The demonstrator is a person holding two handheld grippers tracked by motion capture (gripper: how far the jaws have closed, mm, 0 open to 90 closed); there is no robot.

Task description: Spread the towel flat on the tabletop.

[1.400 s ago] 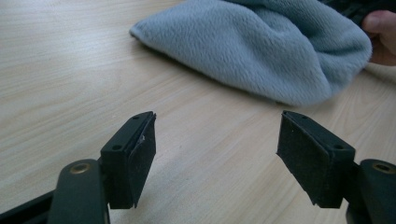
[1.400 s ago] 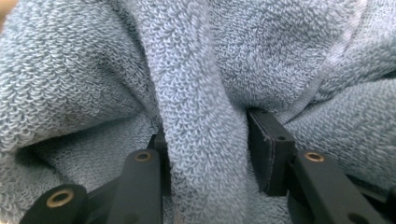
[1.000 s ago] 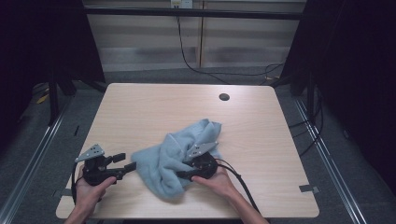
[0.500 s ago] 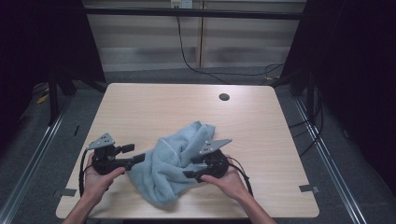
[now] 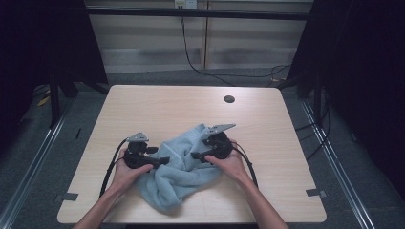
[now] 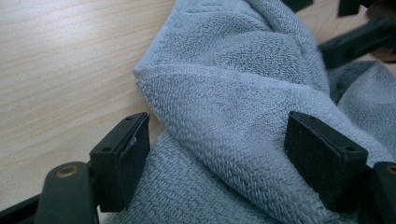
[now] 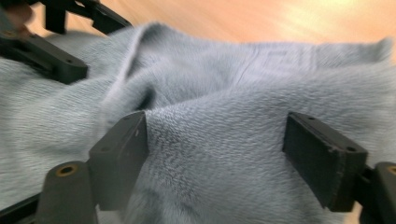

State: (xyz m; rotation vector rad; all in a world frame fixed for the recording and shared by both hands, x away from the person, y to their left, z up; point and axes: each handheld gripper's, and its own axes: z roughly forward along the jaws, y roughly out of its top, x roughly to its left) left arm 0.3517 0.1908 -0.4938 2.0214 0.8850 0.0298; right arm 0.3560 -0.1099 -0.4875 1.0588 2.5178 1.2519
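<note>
Right now the biggest thing before me is the pale wooden surface (image 5: 157,109), with a small dark round hole (image 5: 229,99) near its far edge, right of centre. On the near half of the surface lies a crumpled light blue towel (image 5: 184,167), bunched into soft folds, its bulk spreading from the middle towards the near edge. A person's two forearms come in from the near side, one to each side of the towel. The left hand (image 5: 125,172) holds the left tongs (image 5: 165,160) at the towel's left edge, the black jaws pointing inward at the cloth. The right hand (image 5: 229,162) holds the right tongs (image 5: 195,156) at the towel's right side, the jaws likewise aimed inward, so that the two tools face each other across the heap. From the left gripper view, the left tongs (image 6: 217,149) stand wide apart, and a thick fold of the towel (image 6: 233,93) rises between the two jaws, with bare wood (image 6: 60,70) off to one side. From the right gripper view, the right tongs (image 7: 215,154) are also spread wide, with a broad swell of the towel (image 7: 219,93) lying between the jaws; whether either pad is pressing the cloth I cannot tell. A dark cable (image 5: 111,168) trails from the left tool back along the forearm.
</note>
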